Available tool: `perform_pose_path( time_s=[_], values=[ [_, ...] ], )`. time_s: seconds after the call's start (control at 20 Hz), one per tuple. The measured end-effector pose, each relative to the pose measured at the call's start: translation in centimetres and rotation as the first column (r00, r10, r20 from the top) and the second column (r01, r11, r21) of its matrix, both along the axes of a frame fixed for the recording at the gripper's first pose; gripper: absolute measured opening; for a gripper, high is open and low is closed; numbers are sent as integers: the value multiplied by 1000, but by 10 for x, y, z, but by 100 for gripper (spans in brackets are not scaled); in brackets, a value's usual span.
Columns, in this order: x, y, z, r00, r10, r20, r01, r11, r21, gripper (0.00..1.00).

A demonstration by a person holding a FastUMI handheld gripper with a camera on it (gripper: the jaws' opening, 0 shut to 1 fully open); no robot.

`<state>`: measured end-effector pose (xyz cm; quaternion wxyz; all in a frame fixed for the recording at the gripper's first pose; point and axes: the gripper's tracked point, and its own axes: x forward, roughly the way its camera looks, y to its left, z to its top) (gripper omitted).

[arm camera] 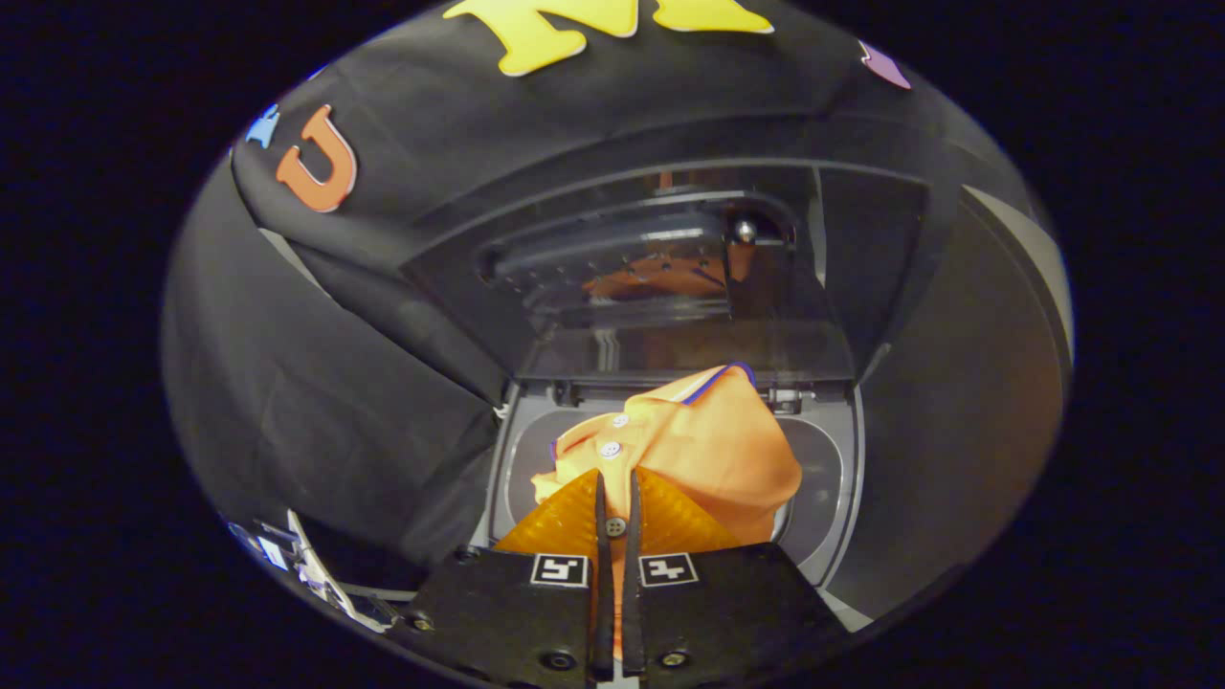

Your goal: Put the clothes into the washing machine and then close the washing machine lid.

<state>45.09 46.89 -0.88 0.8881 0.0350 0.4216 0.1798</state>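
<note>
So the gripper (617, 498) is hanging right over the open top of the washing machine (842, 498), and its two fingers (601, 517) are pinching a fold of the orange shirt (713, 450) between them. The gap between the fingers is really narrow, with orange fabric and one small button showing in the slit, so they're clenched on the cloth.

The shirt itself is bunching up just ahead of the fingers, sitting over the grey opening of the machine. You can see its placket with a couple of white buttons, and a collar edge with blue trim poking up at the far side. Whether the bottom of it is already resting inside the drum or hanging free, I honestly can't tell from this angle.

Beyond the shirt the washing machine lid (670, 277) is standing open, tilted back, and its dark glossy panel is throwing back an orange reflection of the shirt.
</note>
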Motion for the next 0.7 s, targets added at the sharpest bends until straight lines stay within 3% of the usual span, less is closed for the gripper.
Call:
perform_pose_path(
  time_s=[0.25,0.55,0.65,0.7],
  values=[
    [3,-2,-31,997,-34,-63,29,997,-66,7],
    [8,-6,-30,996,-53,-68,46,995,-93,7],
    [4,-4,-35,996,-41,-85,34,996,-80,11],
    [1,-3,-31,996,-30,-90,24,997,-67,25]
  ],
)
